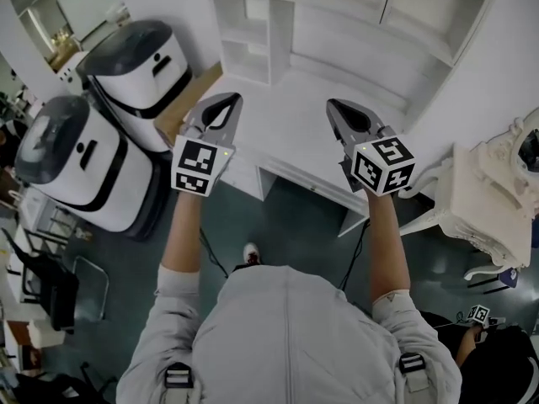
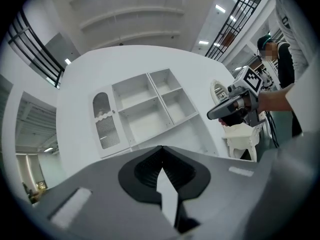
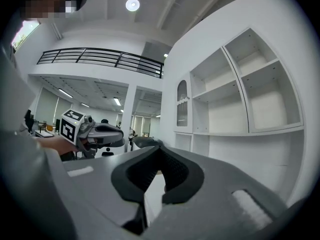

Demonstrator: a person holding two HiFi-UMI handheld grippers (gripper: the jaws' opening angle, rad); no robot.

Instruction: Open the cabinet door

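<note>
At centre frame, left claw (image 1: 229,99) and right claw (image 1: 335,105) sit fully closed, empty; advise opening one before reaching the cabinet door (image 2: 104,120).

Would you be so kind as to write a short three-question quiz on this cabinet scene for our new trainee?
1. Seen from the front, the arched cabinet door stands: A) left of the open shelves; B) right of them; C) between them.
2. True or false: the left gripper is clamped on that door.
3. Fill the gap: the jaws of the right gripper are ____, with nothing between them.
Key: 1 A; 2 false; 3 shut.
</note>
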